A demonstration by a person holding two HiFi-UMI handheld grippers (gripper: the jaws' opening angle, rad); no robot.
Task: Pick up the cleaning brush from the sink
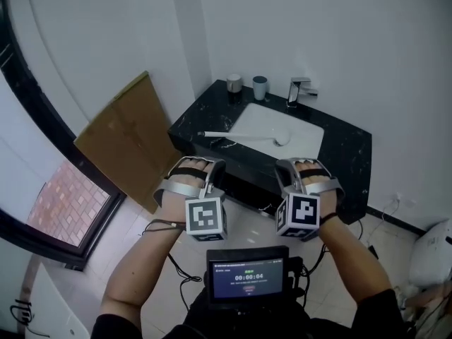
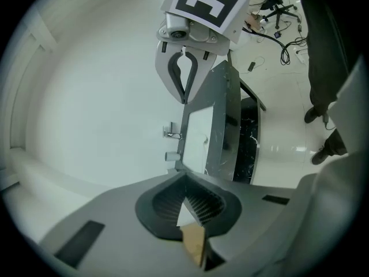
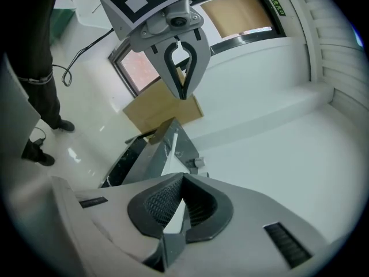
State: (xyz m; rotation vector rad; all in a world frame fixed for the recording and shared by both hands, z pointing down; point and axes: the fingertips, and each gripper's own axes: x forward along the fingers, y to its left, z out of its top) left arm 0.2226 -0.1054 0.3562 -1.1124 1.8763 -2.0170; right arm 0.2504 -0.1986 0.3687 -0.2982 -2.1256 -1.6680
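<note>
A white long-handled cleaning brush (image 1: 244, 137) lies across the white basin (image 1: 296, 127) of a black marble counter (image 1: 349, 150), its head to the right and its handle end on the left rim. Both grippers hang in front of the counter, well short of the brush. My left gripper (image 1: 205, 167) and right gripper (image 1: 293, 167) are side by side, each shut with nothing between its jaws. The left gripper view shows its own jaws (image 2: 183, 173) and the right gripper (image 2: 184, 79), with the sink beyond. The right gripper view shows its own jaws (image 3: 183, 176) and the left gripper (image 3: 182, 74).
A tap (image 1: 300, 89) and two cups (image 1: 234, 83) (image 1: 260, 87) stand at the counter's back. A cardboard sheet (image 1: 131, 136) leans on the wall left of the counter. A small screen (image 1: 247, 275) sits at my chest. Cables lie on the tiled floor (image 1: 251, 224).
</note>
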